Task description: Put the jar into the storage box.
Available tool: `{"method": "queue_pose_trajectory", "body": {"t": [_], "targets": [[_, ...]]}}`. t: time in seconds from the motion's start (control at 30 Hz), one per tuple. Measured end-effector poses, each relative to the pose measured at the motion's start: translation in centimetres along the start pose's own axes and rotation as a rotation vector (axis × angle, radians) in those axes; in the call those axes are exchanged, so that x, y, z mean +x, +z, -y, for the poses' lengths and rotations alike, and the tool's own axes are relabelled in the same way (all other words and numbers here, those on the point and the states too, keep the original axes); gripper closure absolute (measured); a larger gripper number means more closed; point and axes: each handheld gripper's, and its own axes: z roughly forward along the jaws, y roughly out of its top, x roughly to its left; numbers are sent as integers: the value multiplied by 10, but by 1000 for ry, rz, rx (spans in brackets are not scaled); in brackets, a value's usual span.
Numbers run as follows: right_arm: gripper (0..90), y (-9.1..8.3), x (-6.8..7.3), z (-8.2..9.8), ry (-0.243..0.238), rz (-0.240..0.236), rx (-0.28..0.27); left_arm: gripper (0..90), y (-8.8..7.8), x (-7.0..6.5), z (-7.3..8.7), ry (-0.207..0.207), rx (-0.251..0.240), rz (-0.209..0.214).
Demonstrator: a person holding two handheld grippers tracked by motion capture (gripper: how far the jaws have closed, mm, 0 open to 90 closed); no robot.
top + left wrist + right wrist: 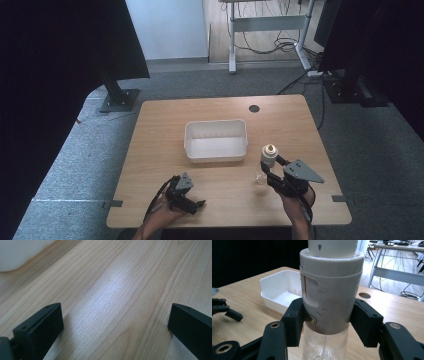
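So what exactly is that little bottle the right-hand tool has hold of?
The bottle stands upright near the table's right front, right of the white bin. Its lower body is clear plastic with a thin tube inside; a broad white collar and cap, marked with a small dark arrow, sit on top, like a pump dispenser. The right gripper is shut on it, its black fingers pressing both sides of the collar.

Small arrow mark on bottle cap (329, 255)
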Motion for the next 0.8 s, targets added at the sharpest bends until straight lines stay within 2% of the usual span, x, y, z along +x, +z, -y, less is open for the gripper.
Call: {"method": "queue_pose_trajectory", "body": {"t": [0.43,0.8], "targets": [[451,18,-6,-23,23,-9,-27,0,0,0,0,0,0,1],[452,50,6,-46,-10,-50,-26,0,0,0,0,1,0,1]]}}
